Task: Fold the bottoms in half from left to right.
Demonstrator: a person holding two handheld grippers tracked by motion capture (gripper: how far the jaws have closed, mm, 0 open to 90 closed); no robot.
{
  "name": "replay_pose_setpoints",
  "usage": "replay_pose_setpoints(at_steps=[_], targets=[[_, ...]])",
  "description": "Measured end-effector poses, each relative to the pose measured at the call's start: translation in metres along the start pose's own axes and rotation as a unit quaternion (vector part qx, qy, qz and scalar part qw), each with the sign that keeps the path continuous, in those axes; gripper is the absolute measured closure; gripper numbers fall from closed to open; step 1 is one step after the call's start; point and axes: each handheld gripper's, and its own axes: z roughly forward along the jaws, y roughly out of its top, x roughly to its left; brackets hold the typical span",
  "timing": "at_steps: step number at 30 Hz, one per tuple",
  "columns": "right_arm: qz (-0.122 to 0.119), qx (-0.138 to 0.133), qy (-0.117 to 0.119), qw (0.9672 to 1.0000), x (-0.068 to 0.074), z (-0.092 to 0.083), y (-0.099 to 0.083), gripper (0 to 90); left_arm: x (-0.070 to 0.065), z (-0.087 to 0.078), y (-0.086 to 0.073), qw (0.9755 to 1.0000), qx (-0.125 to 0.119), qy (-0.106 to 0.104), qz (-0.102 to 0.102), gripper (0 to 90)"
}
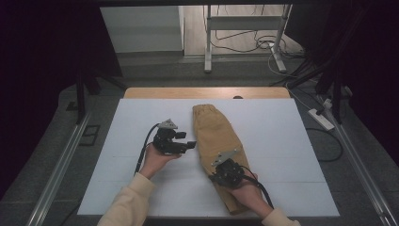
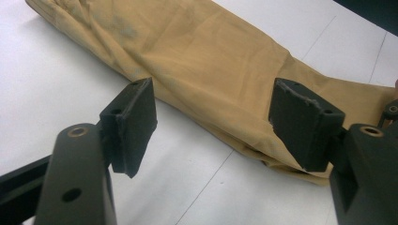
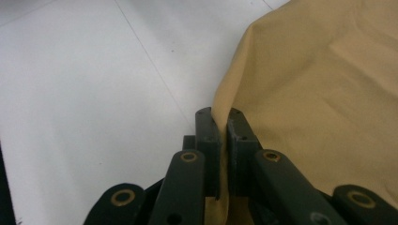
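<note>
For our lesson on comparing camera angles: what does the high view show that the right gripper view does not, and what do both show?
High view alone: the left gripper beside the tan trousers, both hands, the trousers' elastic waistband at the far end. Right gripper view alone: the right gripper with its jaws pinched shut on the trousers' folded edge. Both share: the trousers lying on the white table.

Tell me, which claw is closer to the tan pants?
Right. The right claw is shut on the tan pants at their edge; the left claw hangs open beside them.
</note>
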Motion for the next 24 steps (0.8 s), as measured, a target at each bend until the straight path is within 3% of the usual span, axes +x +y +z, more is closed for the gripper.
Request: replay_pose_setpoints(at_steps=[3,5,8,13,16,21,24], targets=[[-0.003,0.005,-0.004,1.0000,0.000,-0.001,0.000,79.9,0.000,0.000,0.000,1.0000,0.000,0.000,0.001,31.8],[0.002,0.007,-0.005,1.0000,0.000,-0.001,-0.001,66.6,0.000,-0.001,0.000,1.0000,-0.001,0.000,0.000,31.8],[0.004,0.009,-0.007,0.9999,0.005,-0.002,-0.005,53.9,0.000,-0.001,0.000,1.0000,0.000,0.000,0.000,31.8],[-0.010,0.016,-0.037,0.9991,0.017,-0.003,-0.010,46.6,0.000,-0.001,0.000,1.0000,-0.001,-0.001,-0.001,31.8],[-0.010,0.020,-0.051,0.9984,0.019,-0.005,-0.012,49.5,0.000,-0.001,0.000,1.0000,-0.002,0.000,-0.001,31.7],[-0.015,0.030,-0.043,0.9985,0.018,-0.010,-0.013,81.4,0.000,-0.001,0.000,1.0000,-0.001,0.000,-0.001,31.7],[-0.001,0.028,-0.033,0.9991,0.013,-0.011,-0.014,86.5,0.000,-0.001,0.000,1.0000,0.001,0.000,0.001,31.7]])
